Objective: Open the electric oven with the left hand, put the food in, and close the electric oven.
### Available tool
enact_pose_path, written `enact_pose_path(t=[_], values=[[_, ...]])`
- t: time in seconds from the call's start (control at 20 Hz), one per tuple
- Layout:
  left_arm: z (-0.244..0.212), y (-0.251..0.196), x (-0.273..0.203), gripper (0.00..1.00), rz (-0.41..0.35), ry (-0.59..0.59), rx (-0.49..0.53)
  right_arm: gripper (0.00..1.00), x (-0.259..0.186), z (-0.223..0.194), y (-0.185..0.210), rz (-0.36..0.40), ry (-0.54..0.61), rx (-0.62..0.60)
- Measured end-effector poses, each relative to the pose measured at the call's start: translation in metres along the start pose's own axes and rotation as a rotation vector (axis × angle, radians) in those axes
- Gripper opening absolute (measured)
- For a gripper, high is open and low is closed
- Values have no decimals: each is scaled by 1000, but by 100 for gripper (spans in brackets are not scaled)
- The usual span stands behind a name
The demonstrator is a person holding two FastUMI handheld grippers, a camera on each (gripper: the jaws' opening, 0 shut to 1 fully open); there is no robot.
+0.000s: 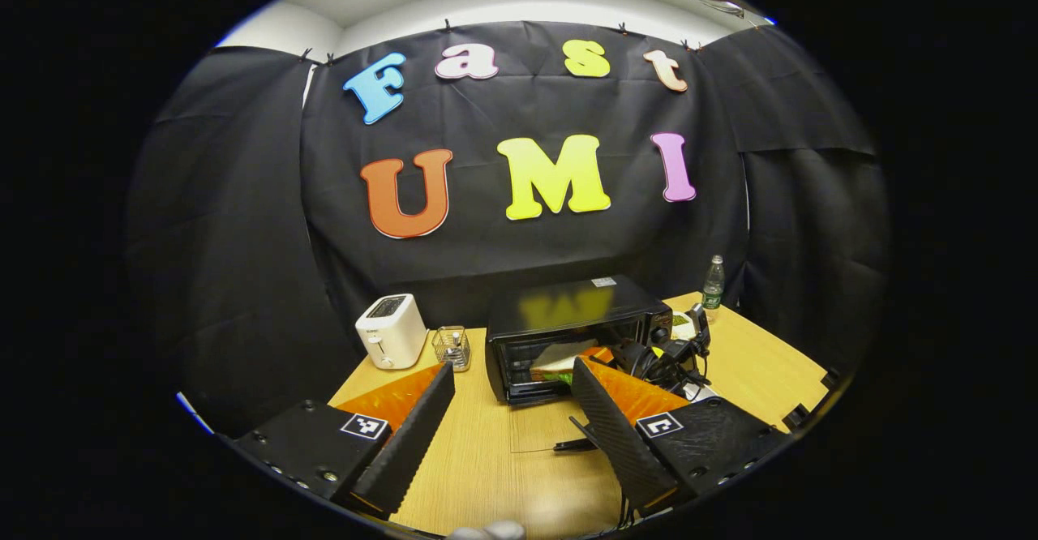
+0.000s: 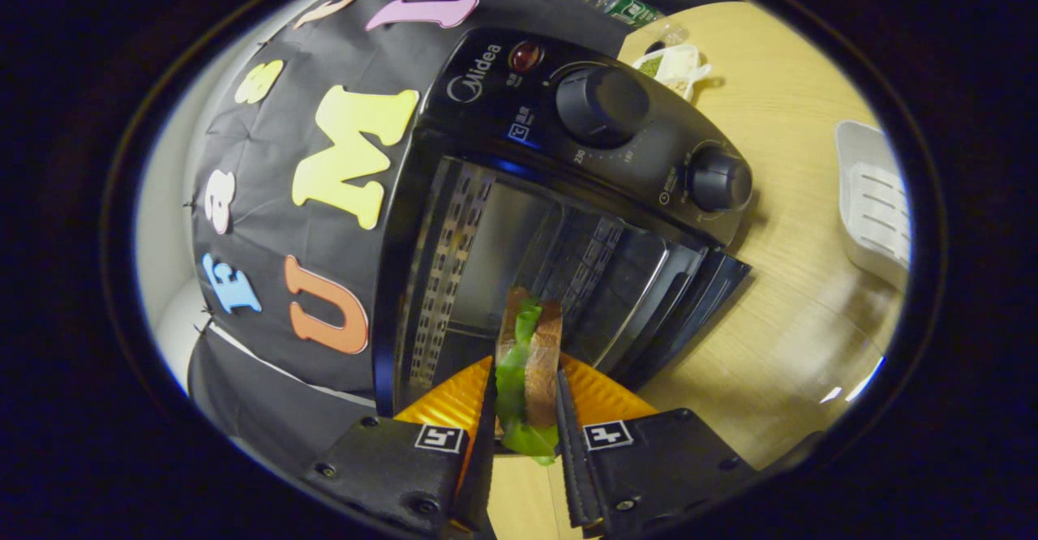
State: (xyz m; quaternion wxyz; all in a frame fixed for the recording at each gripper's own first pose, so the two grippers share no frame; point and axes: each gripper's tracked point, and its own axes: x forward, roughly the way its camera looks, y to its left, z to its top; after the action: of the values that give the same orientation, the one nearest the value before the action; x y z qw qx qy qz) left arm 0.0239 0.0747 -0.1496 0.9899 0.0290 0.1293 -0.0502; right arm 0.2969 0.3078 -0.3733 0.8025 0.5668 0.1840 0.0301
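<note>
Right gripper [image 2: 525, 410] clenched on the sandwich [image 2: 529, 378], held at the mouth of the oven [image 2: 519, 224], door [image 2: 689, 297] dropped open. Left gripper [image 1: 511, 418] spread wide, holding nothing, near side of the desk [image 1: 486, 459]. Toaster [image 1: 392, 331] far left; wire holder [image 1: 452, 347], poss. a rack, w/ bottle [image 1: 713, 282] far right.

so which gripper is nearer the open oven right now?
Right. The right gripper holds the sandwich at the oven mouth. The left gripper hangs open, back over the table in front of the oven door.
</note>
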Motion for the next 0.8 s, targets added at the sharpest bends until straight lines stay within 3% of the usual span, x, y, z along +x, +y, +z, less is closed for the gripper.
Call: enact_pose_path(t=[0.15, 0.35, 0.45, 0.6, 0.7, 0.75, 0.8], values=[[-4, 1, 2, 95, 3, 11, -5, 36, 5, 0, -1, -13, 5, -95], [-8, -3, 5, 95, -7, 23, -27, 44, 5, 6, -4, -59, 1, -268], [-7, -4, 5, 95, -11, 19, -27, 55, 3, 14, -12, -107, -4, -375], [-3, -6, 7, 95, -14, 7, -13, 87, -2, 20, -21, -130, -9, -443], [-3, -8, 9, 95, -16, 6, -13, 88, -6, 27, -21, -140, -15, -468], [-4, -9, 9, 95, -19, 7, -15, 95, -8, 28, -22, -144, -17, -473], [-4, -10, 9, 95, -19, 6, -16, 95, -10, 28, -24, -149, -7, -471]])
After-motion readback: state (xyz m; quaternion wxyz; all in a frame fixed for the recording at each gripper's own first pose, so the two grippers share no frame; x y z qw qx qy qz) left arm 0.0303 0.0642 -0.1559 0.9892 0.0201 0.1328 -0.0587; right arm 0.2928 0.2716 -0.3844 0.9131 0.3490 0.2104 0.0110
